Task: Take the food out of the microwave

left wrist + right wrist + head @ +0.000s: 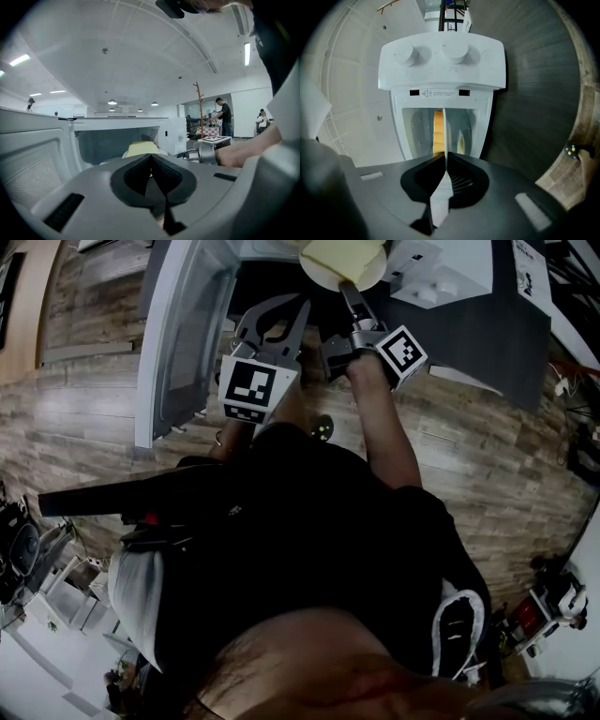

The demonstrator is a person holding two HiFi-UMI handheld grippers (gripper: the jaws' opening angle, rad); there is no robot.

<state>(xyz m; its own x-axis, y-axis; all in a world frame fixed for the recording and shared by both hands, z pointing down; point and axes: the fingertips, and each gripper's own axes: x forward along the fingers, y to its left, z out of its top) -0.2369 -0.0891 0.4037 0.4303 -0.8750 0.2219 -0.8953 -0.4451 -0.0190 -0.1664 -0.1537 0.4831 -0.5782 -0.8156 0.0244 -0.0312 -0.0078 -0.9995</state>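
Food: pale yellow slab of food (pixel 342 253) on a round white plate (pixel 317 276), just ahead of the right gripper (pixel 348 286), at the mouth of the white two-knob microwave (pixel 440 70).
Right gripper: clenched on the plate's near rim.
Left gripper (pixel 295 307): closed, empty, alongside, near the open door (pixel 178 324).
Risk: a one-sided rim pinch could let the plate tilt and the food slide off.
Surroundings: dark grey tabletop (pixel 487 334); wood-plank floor (pixel 487 465).

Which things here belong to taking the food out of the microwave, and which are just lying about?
Job: microwave, its open door, plate, yellow food, right claw shut on the plate's rim.
Just about: wooden coat stand, bystander, left claw shut and empty.
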